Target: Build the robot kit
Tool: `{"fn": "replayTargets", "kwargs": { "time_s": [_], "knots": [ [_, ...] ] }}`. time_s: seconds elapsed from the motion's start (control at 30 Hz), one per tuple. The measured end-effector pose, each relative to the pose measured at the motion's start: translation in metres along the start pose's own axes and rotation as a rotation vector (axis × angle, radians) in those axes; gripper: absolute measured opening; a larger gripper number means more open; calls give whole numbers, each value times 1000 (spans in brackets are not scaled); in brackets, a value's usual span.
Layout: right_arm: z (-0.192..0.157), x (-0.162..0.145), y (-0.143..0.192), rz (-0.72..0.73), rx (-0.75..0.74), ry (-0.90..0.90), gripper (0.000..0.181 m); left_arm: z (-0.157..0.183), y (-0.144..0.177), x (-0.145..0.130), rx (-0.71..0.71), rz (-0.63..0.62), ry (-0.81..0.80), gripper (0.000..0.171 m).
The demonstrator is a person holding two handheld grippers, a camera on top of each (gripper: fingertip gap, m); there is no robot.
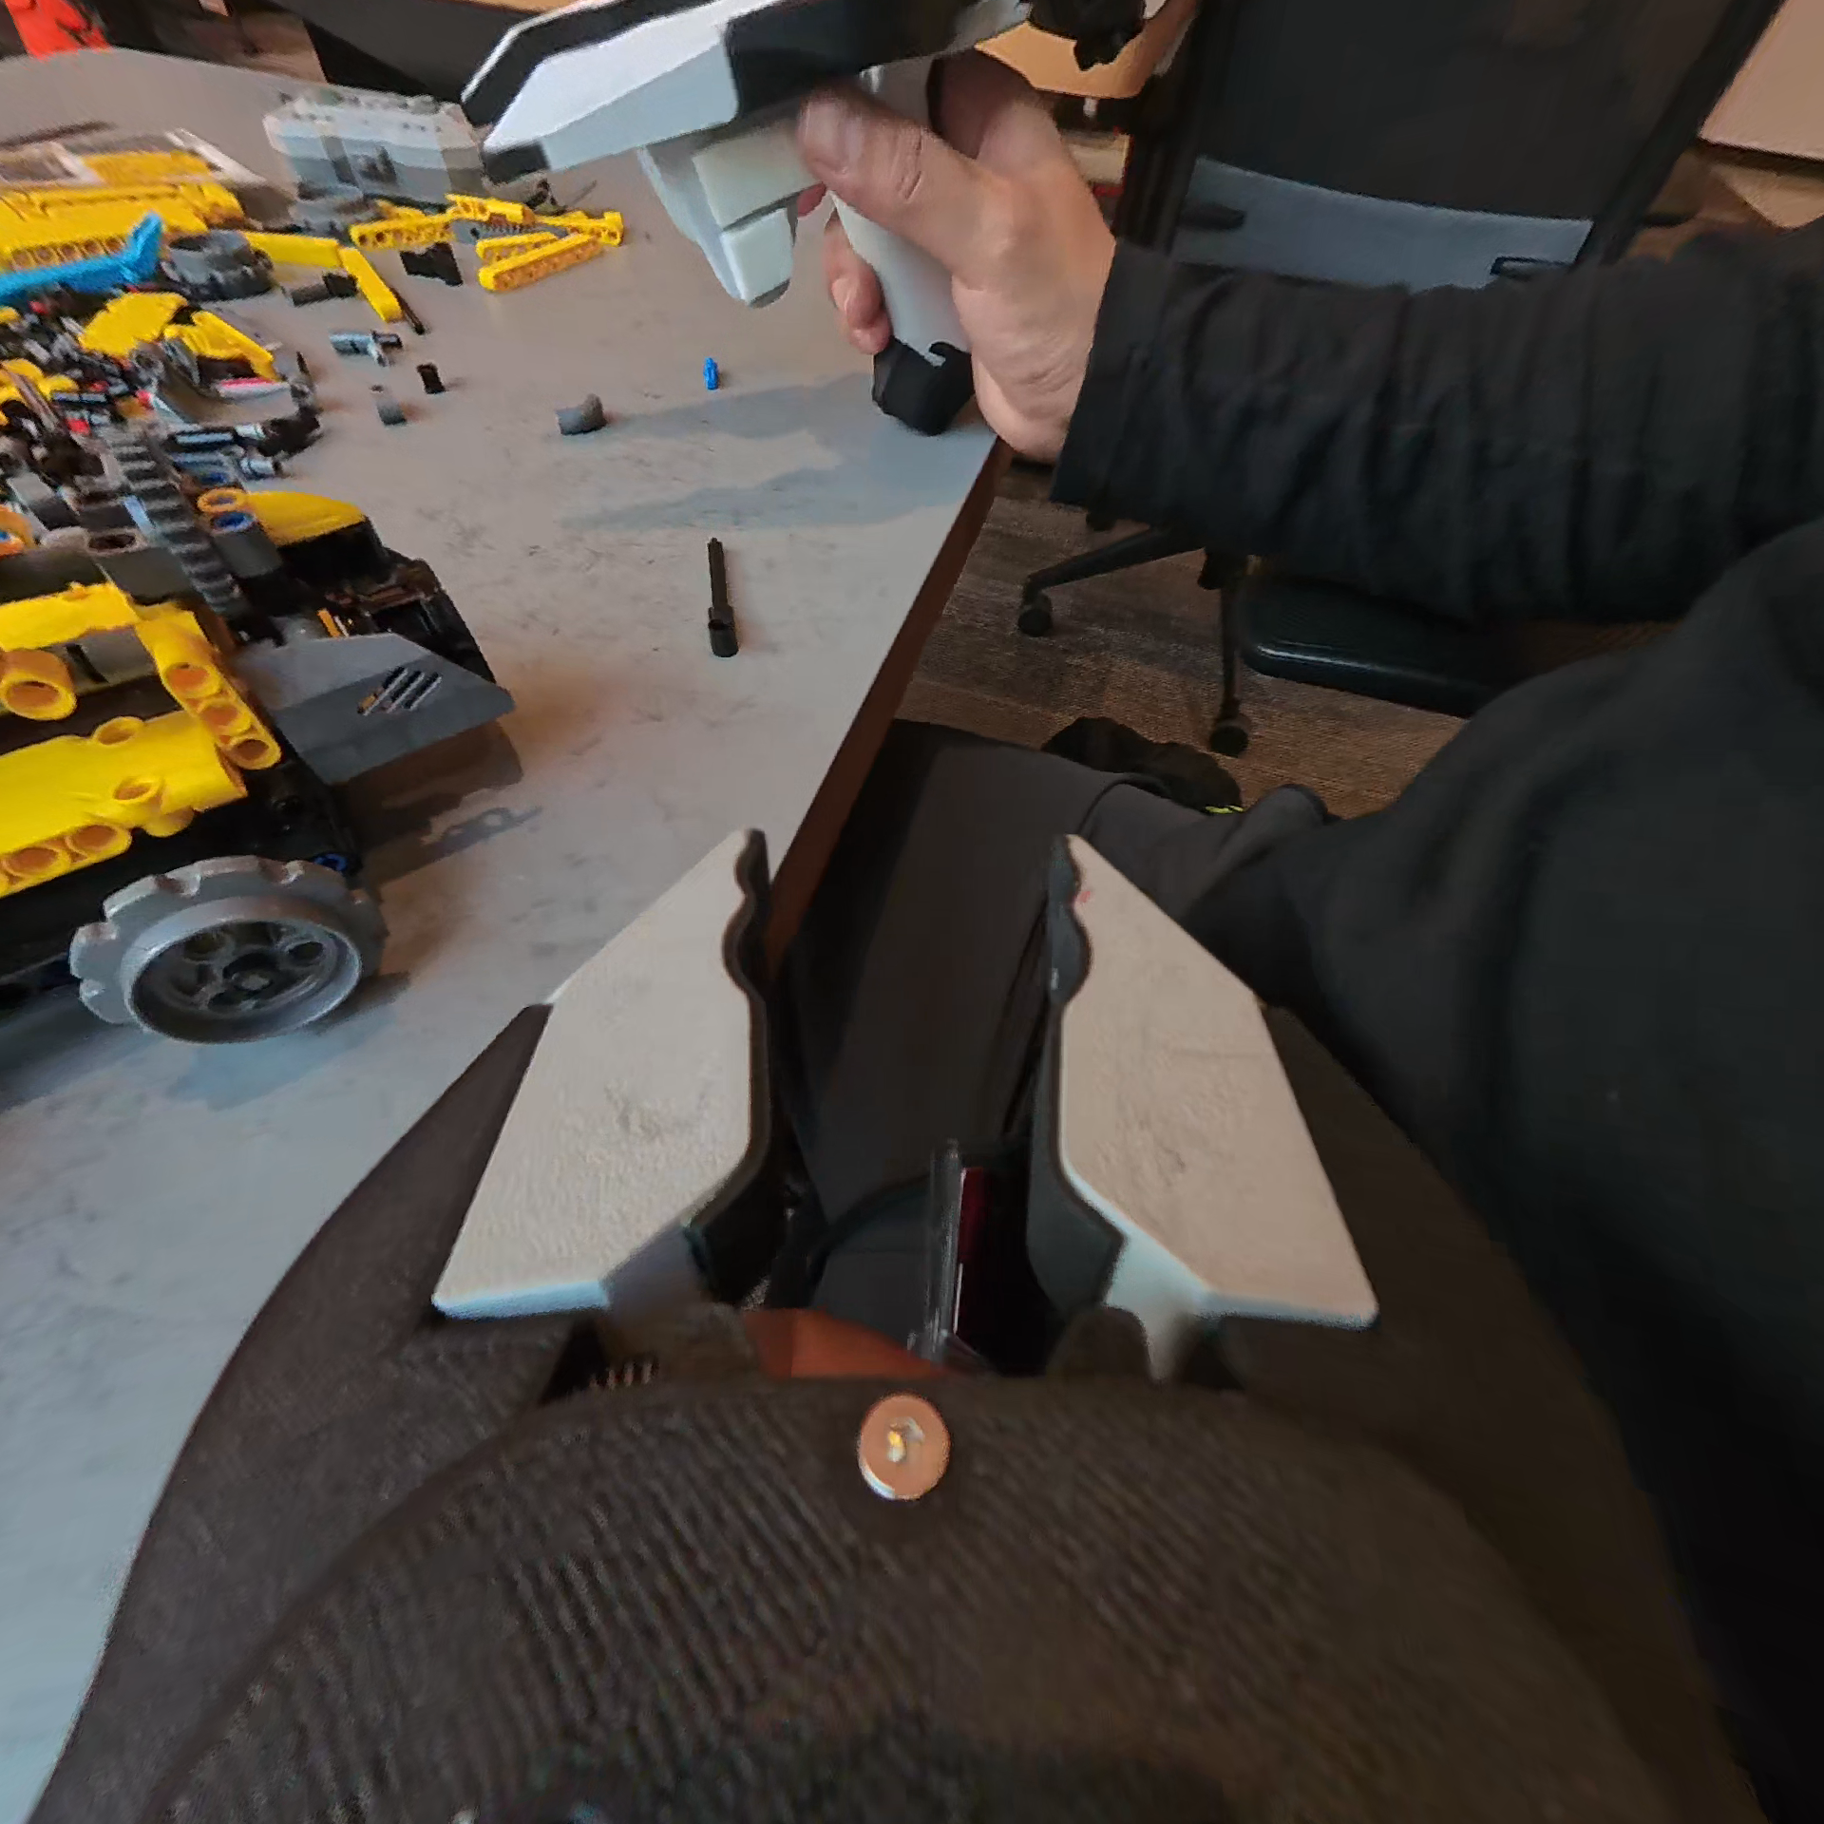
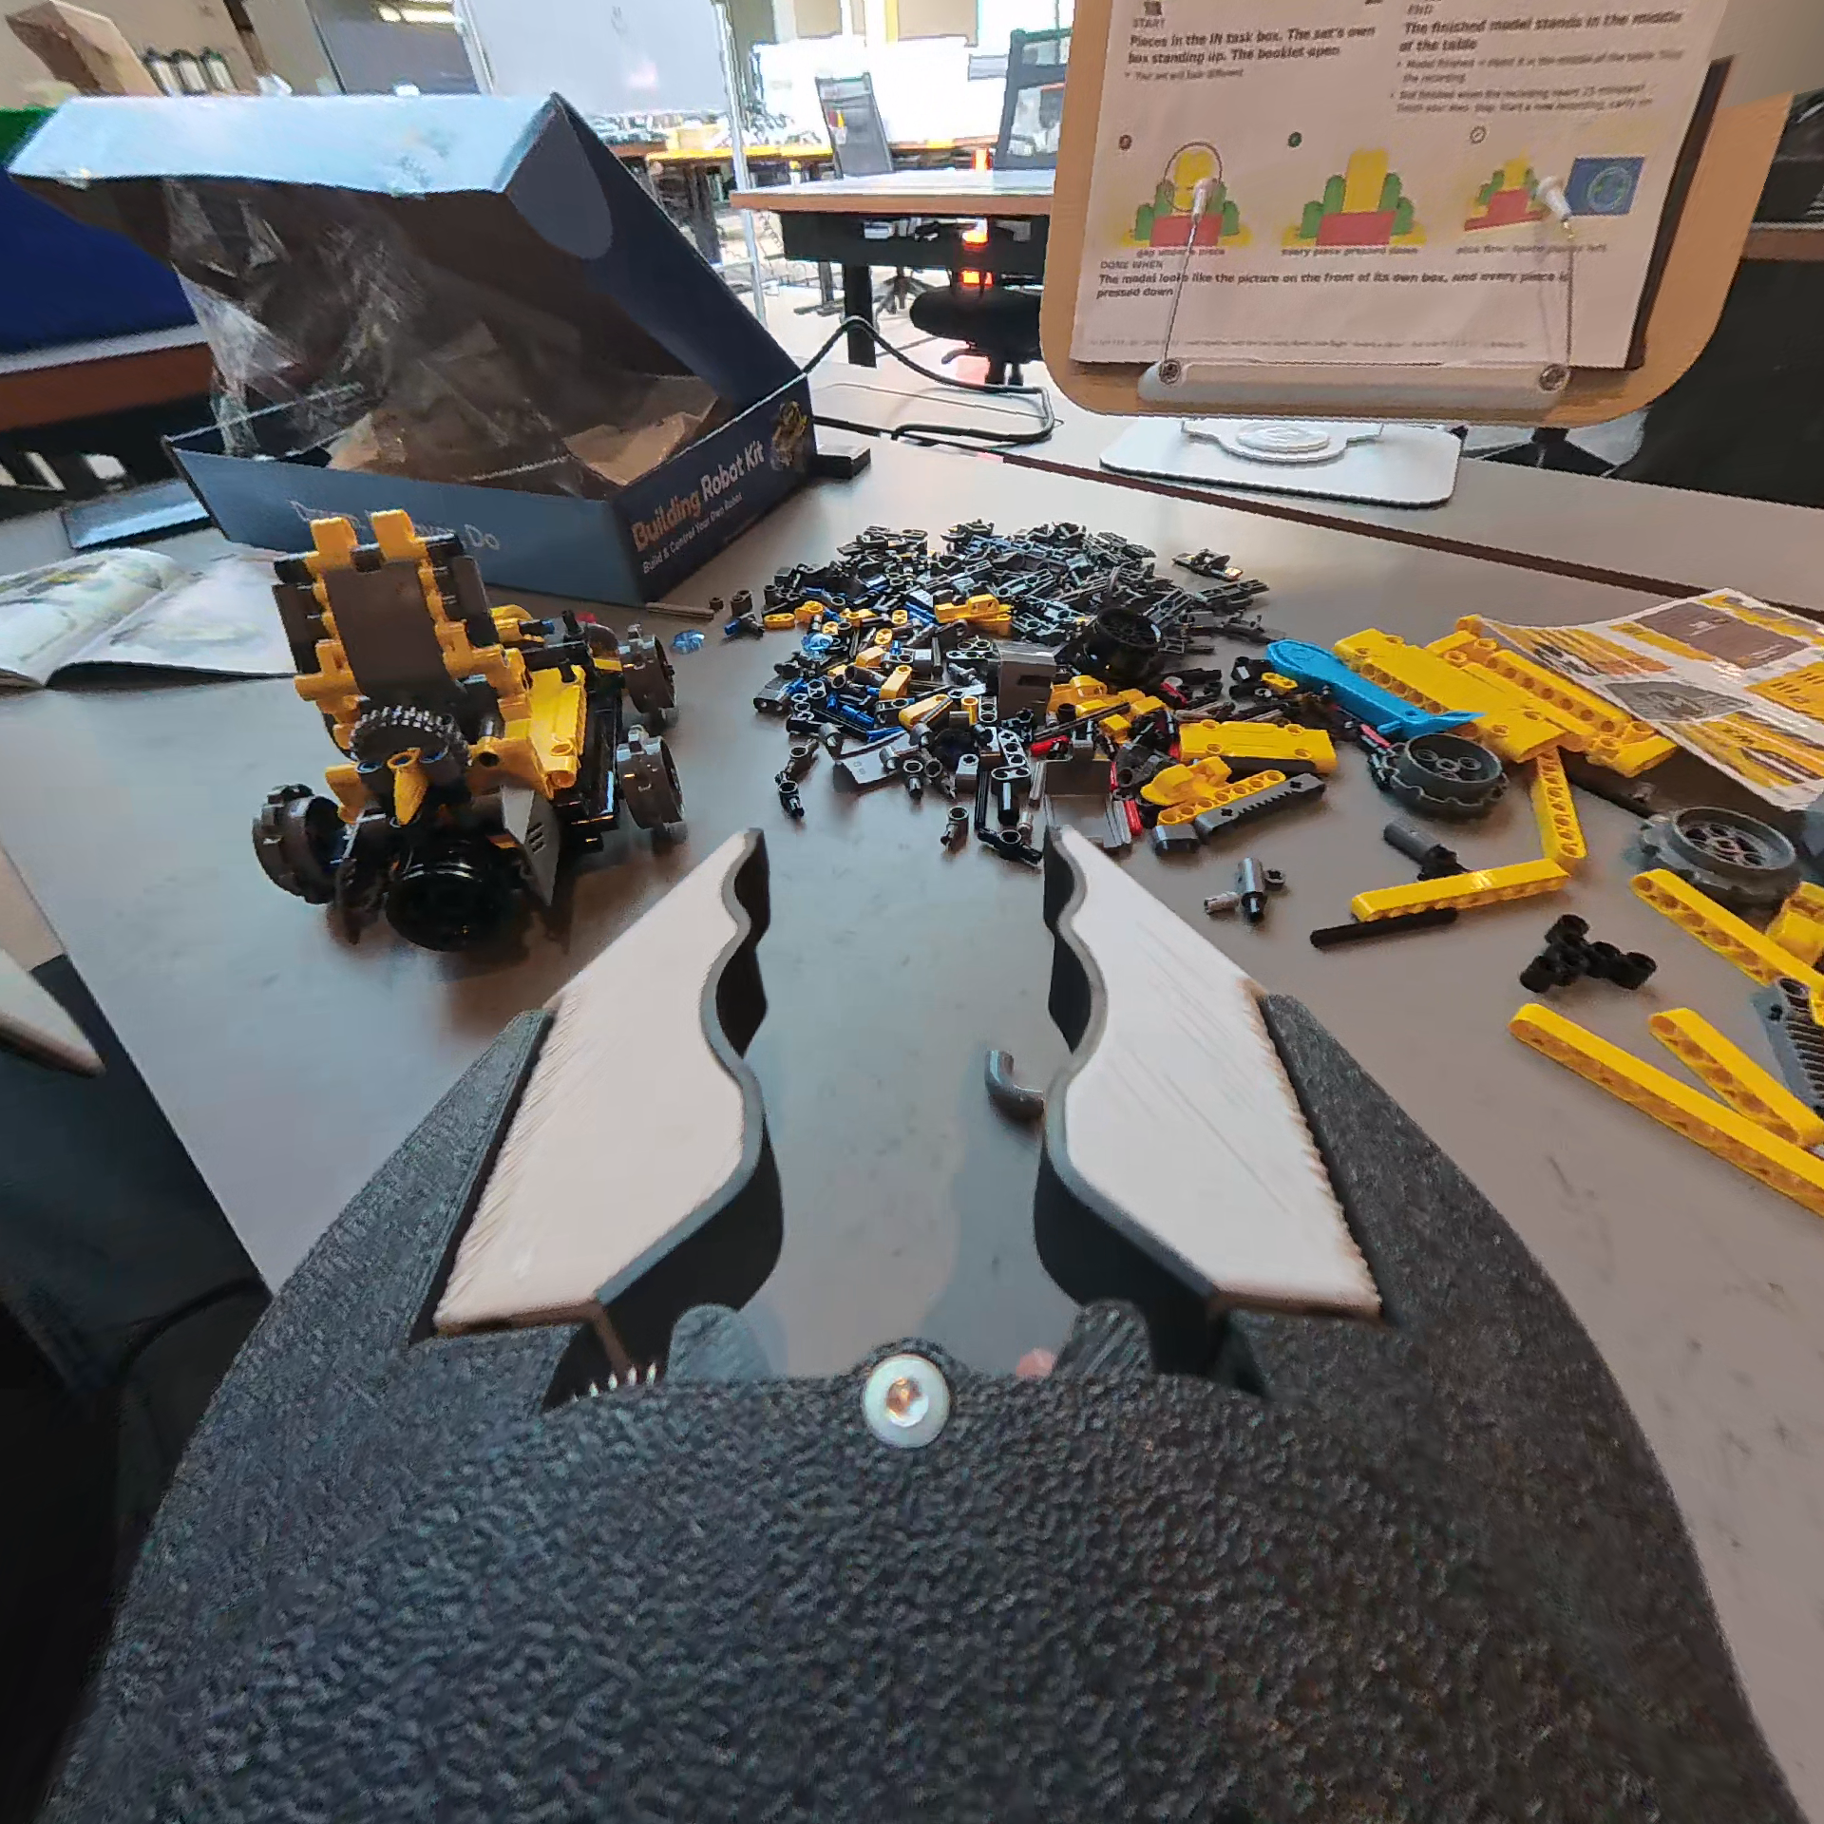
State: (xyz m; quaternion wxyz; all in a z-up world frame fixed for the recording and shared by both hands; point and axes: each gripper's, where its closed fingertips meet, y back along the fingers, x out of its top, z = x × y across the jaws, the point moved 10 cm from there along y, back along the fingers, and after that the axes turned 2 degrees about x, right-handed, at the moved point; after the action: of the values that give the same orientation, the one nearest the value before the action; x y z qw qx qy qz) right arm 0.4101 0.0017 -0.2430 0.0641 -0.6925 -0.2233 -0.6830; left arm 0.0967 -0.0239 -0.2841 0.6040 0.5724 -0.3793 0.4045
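My left gripper point(image 1: 906, 869) is open and empty, held over the table's near edge point(image 1: 888, 681) above the person's dark lap. A yellow and black brick vehicle point(image 1: 178, 750) with a grey wheel stands just left of it. My right gripper point(image 2: 903, 869) is open and empty, low over the grey table point(image 2: 888, 987). A small grey curved piece point(image 2: 1009, 1086) lies between its fingers. The same vehicle point(image 2: 464, 730) stands to its front left, and a pile of small black, blue and yellow pieces point(image 2: 997, 691) lies ahead. The right gripper also shows in the left wrist view point(image 1: 503, 118), held in a hand.
An open dark blue box point(image 2: 474, 395) stands at the back left, with a booklet point(image 2: 118, 612) beside it. Yellow beams point(image 2: 1678, 1076), a blue part point(image 2: 1362, 691) and a printed sheet point(image 2: 1698, 681) lie right. A stand with a paper sheet point(image 2: 1382, 197) is behind. A black axle point(image 1: 719, 597) lies near the edge. An office chair point(image 1: 1382, 247) stands off the table.
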Motion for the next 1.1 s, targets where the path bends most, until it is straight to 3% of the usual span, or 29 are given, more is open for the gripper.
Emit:
{"fn": "replayTargets", "kwargs": {
  "time_s": [0.3, 0.57, 0.73, 0.9, 1.1],
  "knots": [
    [-1, 2, 13, 132, 38, 13, 67, -9, -4, -1, 61, -16, -19, 56],
    [3, 2, 21, 184, 113, -24, 59, -1, -26, 26, 110, -59, -59, 44],
    [11, -2, 18, 11, 18, 92, 48, -10, -45, 38, 129, -171, -30, 48],
    [17, -17, 11, -295, 109, 184, 34, -20, -64, 44, 138, -216, -10, 46],
    [33, -20, 1, -484, 174, 293, 33, -23, -78, 51, 155, -246, -53, 40]
  ]
}}
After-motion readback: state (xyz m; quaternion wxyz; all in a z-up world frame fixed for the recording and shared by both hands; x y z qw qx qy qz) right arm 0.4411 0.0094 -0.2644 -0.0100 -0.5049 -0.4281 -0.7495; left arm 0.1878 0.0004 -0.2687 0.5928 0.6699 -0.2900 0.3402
